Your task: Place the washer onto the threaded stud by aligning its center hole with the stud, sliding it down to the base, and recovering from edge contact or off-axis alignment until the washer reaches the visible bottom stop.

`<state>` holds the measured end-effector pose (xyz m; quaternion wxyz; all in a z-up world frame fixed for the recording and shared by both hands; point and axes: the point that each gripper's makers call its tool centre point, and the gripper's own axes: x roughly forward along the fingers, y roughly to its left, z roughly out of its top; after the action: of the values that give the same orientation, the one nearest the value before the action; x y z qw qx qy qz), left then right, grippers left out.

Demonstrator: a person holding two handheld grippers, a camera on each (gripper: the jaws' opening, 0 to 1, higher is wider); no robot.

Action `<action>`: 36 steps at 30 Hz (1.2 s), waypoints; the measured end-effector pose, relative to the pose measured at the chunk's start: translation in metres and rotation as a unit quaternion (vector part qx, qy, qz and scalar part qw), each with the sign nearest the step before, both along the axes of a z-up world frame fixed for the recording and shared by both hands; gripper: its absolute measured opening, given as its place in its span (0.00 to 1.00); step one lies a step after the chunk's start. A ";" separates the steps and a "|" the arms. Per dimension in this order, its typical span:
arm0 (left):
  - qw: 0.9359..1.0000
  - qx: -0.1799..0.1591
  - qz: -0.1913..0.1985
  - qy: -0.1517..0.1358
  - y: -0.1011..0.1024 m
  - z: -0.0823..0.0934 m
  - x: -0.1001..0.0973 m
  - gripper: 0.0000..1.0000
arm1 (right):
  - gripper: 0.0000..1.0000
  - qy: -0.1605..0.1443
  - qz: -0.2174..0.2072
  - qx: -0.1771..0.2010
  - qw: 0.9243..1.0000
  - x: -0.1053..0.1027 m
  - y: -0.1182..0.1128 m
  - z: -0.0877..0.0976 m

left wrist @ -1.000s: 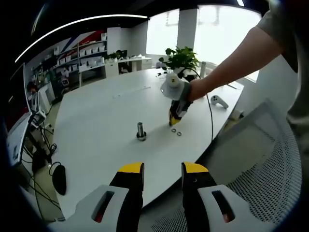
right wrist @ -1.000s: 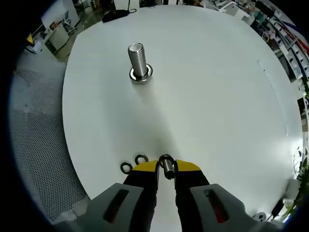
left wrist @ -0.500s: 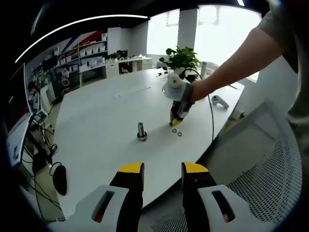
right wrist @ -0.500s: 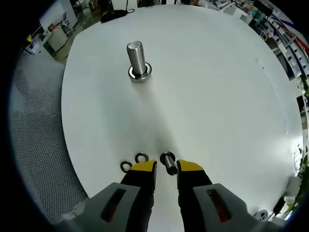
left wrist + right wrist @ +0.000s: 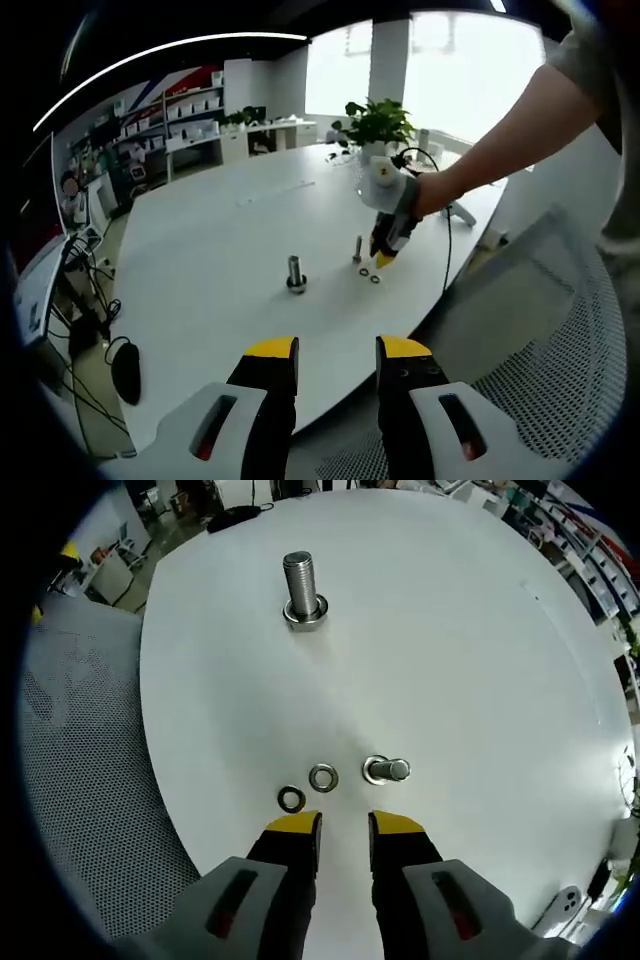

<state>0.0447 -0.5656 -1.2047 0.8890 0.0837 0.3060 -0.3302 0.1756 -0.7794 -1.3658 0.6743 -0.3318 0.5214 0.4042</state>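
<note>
A large threaded stud [image 5: 300, 580] stands upright on the white table [image 5: 480, 660], with a ring around its base. Nearer my right gripper [image 5: 344, 828] lie two loose washers [image 5: 323, 777] [image 5: 291, 799], and a small bolt [image 5: 385, 770] stands just right of them. The right gripper is open and empty, a little short of these parts. In the left gripper view the stud [image 5: 295, 271], small bolt [image 5: 357, 248] and washers [image 5: 369, 275] sit mid-table, with the right gripper [image 5: 385, 260] in a person's hand beside them. My left gripper [image 5: 338, 352] is open and empty, well back from the table edge.
A mesh chair [image 5: 545, 340] stands at the table's near right edge, and its mesh [image 5: 80, 780] shows left of the table in the right gripper view. A potted plant [image 5: 375, 122] and a white controller [image 5: 458, 212] sit at the far side. A black mouse [image 5: 125, 370] lies left.
The right gripper opened, let go of the small bolt and pulled back; the bolt now stands on the table beside the washers. The left gripper stayed still.
</note>
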 end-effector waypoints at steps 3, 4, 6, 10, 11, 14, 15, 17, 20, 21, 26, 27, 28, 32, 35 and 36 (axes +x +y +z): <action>1.000 0.000 0.003 -0.003 0.001 0.001 0.001 0.29 | 0.21 0.003 -0.006 0.017 1.000 -0.006 0.010 0.002; 1.000 0.000 0.005 -0.003 0.001 0.001 0.001 0.29 | 0.21 0.005 -0.004 0.017 1.000 -0.008 0.012 0.002; 1.000 0.000 0.007 -0.005 0.002 0.002 0.002 0.29 | 0.21 0.007 0.007 0.015 1.000 -0.012 0.017 0.000; 1.000 -0.001 0.008 -0.007 0.002 0.002 0.002 0.29 | 0.21 0.015 0.010 0.014 1.000 -0.016 0.023 -0.003; 1.000 -0.001 0.008 -0.007 0.002 0.002 0.002 0.29 | 0.21 0.017 0.009 0.015 1.000 -0.017 0.024 -0.003; 1.000 -0.001 0.009 -0.009 0.002 0.003 0.002 0.29 | 0.21 0.018 -0.002 0.019 1.000 -0.016 0.026 -0.003; 1.000 -0.001 0.009 -0.009 0.002 0.003 0.003 0.29 | 0.21 0.016 -0.001 0.015 1.000 -0.016 0.026 -0.005; 1.000 -0.002 0.009 -0.009 0.002 0.003 0.003 0.29 | 0.21 0.019 0.003 0.008 1.000 -0.018 0.024 -0.007; 1.000 -0.001 0.007 -0.009 0.002 0.003 0.002 0.29 | 0.19 0.011 0.015 0.002 1.000 -0.021 0.022 -0.008; 1.000 -0.001 0.007 -0.009 0.002 0.003 0.003 0.29 | 0.19 0.009 0.016 0.005 1.000 -0.021 0.022 -0.008; 1.000 0.000 0.007 -0.006 0.002 0.001 0.002 0.29 | 0.17 0.004 0.021 0.006 1.000 -0.019 0.020 -0.009; 1.000 0.000 0.008 -0.005 0.002 0.001 0.002 0.29 | 0.17 0.003 0.023 0.007 1.000 -0.020 0.019 -0.009; 1.000 0.000 0.009 -0.003 0.003 0.001 0.002 0.29 | 0.16 0.002 0.023 0.008 1.000 -0.020 0.019 -0.008; 1.000 0.001 0.006 -0.002 0.002 0.000 0.002 0.29 | 0.16 -0.004 0.023 0.018 1.000 -0.022 0.016 -0.008; 1.000 0.001 0.003 0.000 0.001 0.000 0.001 0.29 | 0.16 -0.005 0.027 0.023 0.999 -0.024 0.015 -0.008; 1.000 0.001 0.002 0.000 0.001 0.000 0.001 0.29 | 0.15 -0.004 0.026 0.022 0.999 -0.024 0.015 -0.008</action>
<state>0.0457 -0.5647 -1.2052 0.8896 0.0841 0.3066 -0.3278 0.1519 -0.7644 -1.3739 0.6730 -0.3317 0.5006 0.4318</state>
